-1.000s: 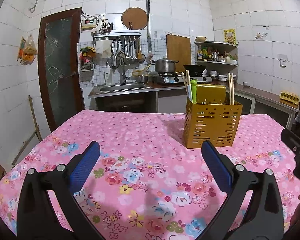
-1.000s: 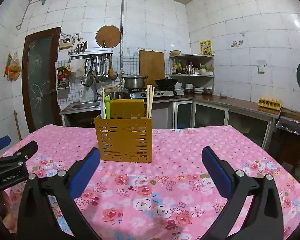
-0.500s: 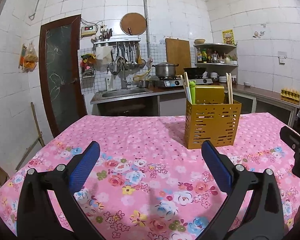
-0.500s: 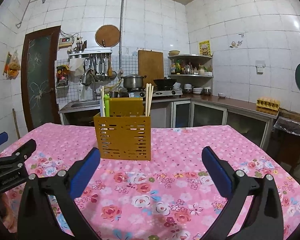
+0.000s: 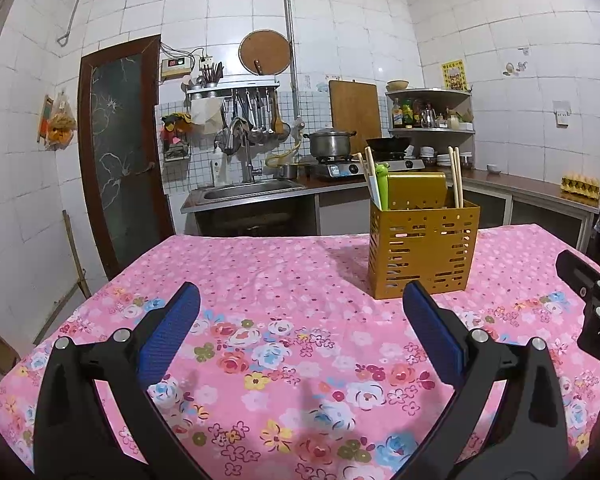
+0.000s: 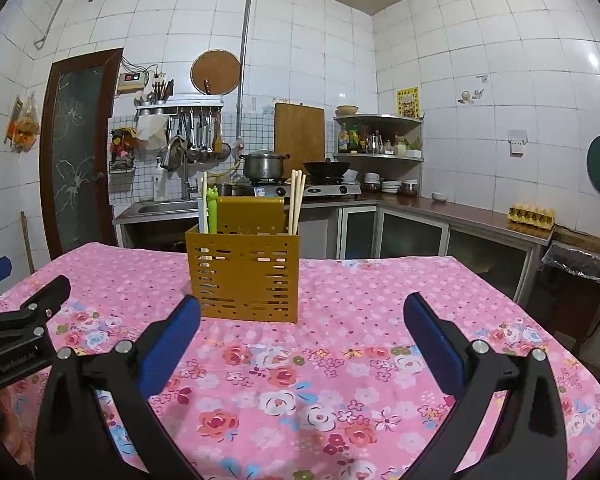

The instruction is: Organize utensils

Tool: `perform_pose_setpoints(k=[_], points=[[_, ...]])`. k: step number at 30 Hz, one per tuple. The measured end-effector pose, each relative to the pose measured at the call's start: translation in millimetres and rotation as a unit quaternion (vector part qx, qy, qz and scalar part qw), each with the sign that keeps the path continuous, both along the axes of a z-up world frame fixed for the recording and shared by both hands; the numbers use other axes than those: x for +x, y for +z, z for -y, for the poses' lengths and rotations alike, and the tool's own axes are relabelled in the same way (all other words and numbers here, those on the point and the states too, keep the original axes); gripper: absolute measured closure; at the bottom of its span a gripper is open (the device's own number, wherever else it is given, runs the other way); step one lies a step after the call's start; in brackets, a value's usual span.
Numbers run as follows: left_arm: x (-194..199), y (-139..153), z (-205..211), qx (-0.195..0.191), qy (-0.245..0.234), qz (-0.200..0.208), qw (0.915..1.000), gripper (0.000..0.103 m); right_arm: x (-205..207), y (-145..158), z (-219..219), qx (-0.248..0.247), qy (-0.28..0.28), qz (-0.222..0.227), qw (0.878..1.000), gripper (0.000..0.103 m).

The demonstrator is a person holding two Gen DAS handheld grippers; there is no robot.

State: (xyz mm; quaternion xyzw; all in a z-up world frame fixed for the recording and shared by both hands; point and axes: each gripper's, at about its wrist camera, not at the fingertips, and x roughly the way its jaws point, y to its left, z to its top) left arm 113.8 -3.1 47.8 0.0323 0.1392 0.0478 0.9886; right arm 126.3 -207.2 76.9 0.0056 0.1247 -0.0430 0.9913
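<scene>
Mustard-yellow slotted plastic makes up the square utensil caddy (image 6: 243, 276), which stands upright on the pink floral-clothed counter (image 6: 340, 360), toward its far side. Pale wooden chopsticks (image 6: 295, 202) rise from its right compartment; a green frog-topped utensil (image 6: 211, 210) and a white handle stand in the left one, beside a tall yellow divider. No loose utensils show on the cloth in either view.

The left gripper (image 5: 300, 300) hovers over the near counter with its blue-padded jaws spread wide and nothing between them; the caddy lies ahead and to its right. The right gripper (image 6: 302, 312) is likewise wide open and empty, with the caddy straight ahead, slightly left of centre.

The sorting looks finished, or a next item lies out of view. For any further placement, it would help to approach the caddy from above, keep the utensil vertical, aim for the matching compartment, and avoid nudging the light caddy sideways or catching the protruding chopsticks.
</scene>
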Motion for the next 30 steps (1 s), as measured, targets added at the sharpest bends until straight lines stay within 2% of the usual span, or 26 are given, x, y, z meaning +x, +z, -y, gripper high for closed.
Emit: perform_pose_setpoints(k=[4,10,30], points=[[1.2,-0.8,-2.3,-0.009,-0.007,-0.006,0.9999,0.005,-0.8,-1.0,-2.3,-0.001,0.004,-0.001,1.0,0.004],[-1.2,-1.8,1.5,0.002,-0.005,-0.002,1.0,0.005,-1.3,-1.3,-3.1,-0.004,0.001,0.0,1.0,0.004],[-0.6,-1.0,-0.2,-0.002,-0.006,-0.009,0.9999,0.005,-0.7,-2.2,-2.0,-0.002,-0.001,-0.003,1.0,0.004]])
